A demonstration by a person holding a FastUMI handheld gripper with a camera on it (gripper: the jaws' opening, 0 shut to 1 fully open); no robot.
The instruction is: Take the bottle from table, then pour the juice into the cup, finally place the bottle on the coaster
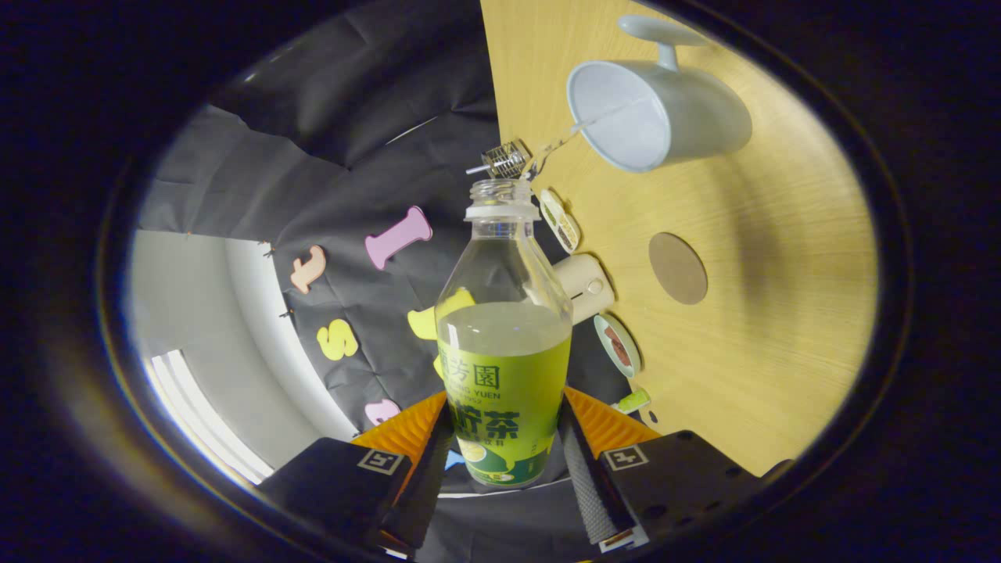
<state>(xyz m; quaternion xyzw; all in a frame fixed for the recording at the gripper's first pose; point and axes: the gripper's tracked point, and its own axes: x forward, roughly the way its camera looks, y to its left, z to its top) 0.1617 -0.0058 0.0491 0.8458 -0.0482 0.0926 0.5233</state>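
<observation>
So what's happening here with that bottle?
The gripper is shut on an open bottle of juice, tipped toward a cup on the wooden table. A thin stream runs from the bottle's mouth into the cup. The round coaster, where the bottle goes afterwards, lies bare near the cup.

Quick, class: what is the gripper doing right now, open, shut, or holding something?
Gripper: shut on the bottle, both fingers pressing its sides; the bottle is uncapped, tipped toward the cup.
</observation>
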